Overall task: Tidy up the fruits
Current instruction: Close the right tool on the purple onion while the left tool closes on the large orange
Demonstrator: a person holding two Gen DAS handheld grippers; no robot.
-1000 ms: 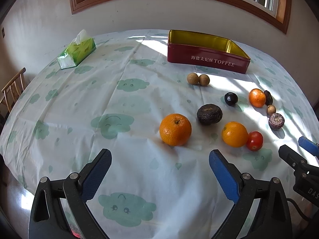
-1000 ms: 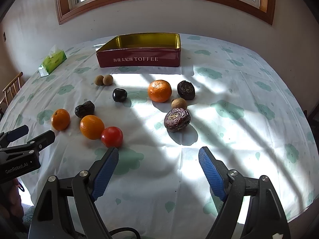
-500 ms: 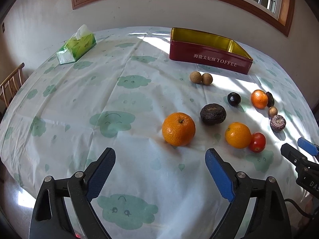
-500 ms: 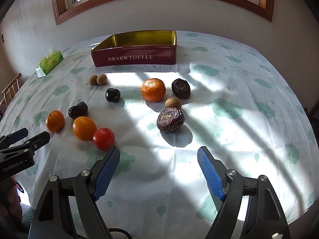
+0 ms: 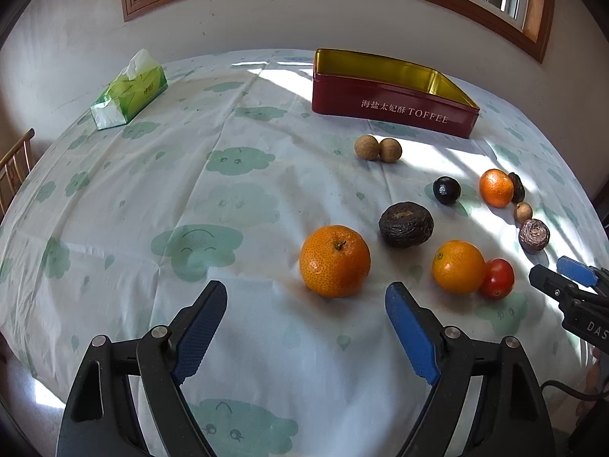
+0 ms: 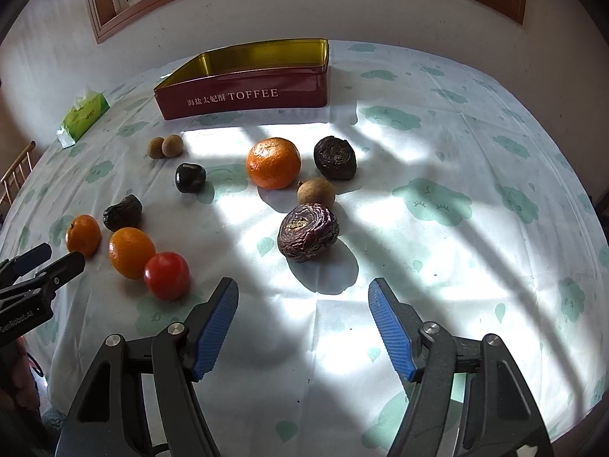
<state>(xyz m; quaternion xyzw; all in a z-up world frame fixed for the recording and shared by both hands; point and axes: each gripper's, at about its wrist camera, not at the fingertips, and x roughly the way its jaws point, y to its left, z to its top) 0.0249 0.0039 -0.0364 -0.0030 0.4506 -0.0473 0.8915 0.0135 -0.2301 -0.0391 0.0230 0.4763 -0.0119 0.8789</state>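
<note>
Fruit lies scattered on a cloud-print tablecloth. In the left wrist view an orange (image 5: 335, 261) sits just beyond my left gripper (image 5: 306, 297), whose jaws are closing with nothing between them. Further right lie a wrinkled dark fruit (image 5: 405, 224), a second orange (image 5: 458, 266) and a red tomato (image 5: 498, 278). My right gripper (image 6: 303, 295) hovers just short of a wrinkled purple passion fruit (image 6: 307, 231); its jaws are closing too, empty. Beyond it lie a small brown fruit (image 6: 316, 191), an orange (image 6: 273, 163) and a dark fruit (image 6: 335, 157). A red toffee tin (image 6: 243, 91) stands open at the back.
A green tissue pack (image 5: 128, 93) lies at the far left of the table. Two small brown fruits (image 5: 377, 148) and a black plum (image 5: 446, 189) sit before the tin. A wooden chair (image 5: 13, 167) stands at the left edge. A wall with a window rises behind.
Both grippers' jaws have narrowed. The right gripper has moved forward, so the purple passion fruit sits closer to its fingertips. The left gripper's view has crept slightly nearer the orange.
</note>
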